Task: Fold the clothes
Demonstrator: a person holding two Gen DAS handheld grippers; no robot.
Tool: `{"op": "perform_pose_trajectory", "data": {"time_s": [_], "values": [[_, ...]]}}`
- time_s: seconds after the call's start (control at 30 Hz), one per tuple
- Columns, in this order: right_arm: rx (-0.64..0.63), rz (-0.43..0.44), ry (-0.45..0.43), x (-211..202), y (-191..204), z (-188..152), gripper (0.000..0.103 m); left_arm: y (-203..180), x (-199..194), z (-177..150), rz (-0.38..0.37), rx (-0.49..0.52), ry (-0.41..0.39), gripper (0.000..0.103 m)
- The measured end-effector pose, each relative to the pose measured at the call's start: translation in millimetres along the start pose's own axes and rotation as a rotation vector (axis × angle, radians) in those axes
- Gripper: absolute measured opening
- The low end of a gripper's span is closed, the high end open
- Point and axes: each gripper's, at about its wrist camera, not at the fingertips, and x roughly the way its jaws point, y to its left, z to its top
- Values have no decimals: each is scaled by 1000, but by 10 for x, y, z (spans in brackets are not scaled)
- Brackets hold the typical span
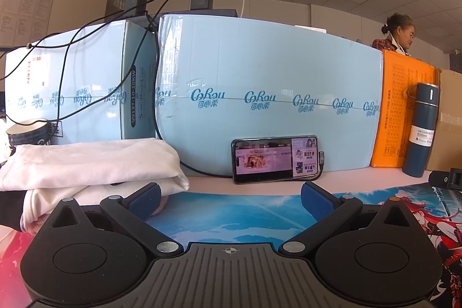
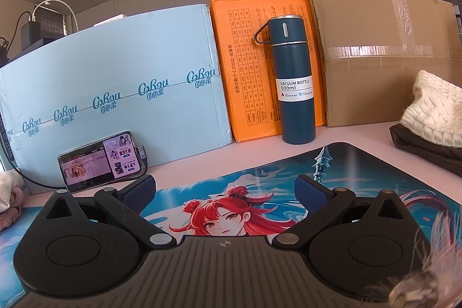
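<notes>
Clothes: folded white garment [image 1: 86, 163] stacked far left, off mat [image 2: 260, 178]. My left gripper [image 1: 231, 199] and right gripper [image 2: 225, 191] both wide open, empty. Unfolded pile [image 2: 433, 117] waits right.

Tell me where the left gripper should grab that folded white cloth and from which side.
Probably the rounded folded edge of the white cloth, which bulges toward the printed mat. Come in low from the mat side, sliding one finger under the fold. The left gripper is open and empty beside it; boxes block the far side.
</notes>
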Motion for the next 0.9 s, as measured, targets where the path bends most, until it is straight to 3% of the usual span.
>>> {"op": "perform_pose_trajectory", "data": {"time_s": [0.9], "values": [[0, 3, 5, -6, 1, -3, 103, -2, 4, 17, -3, 3, -7, 103]]}}
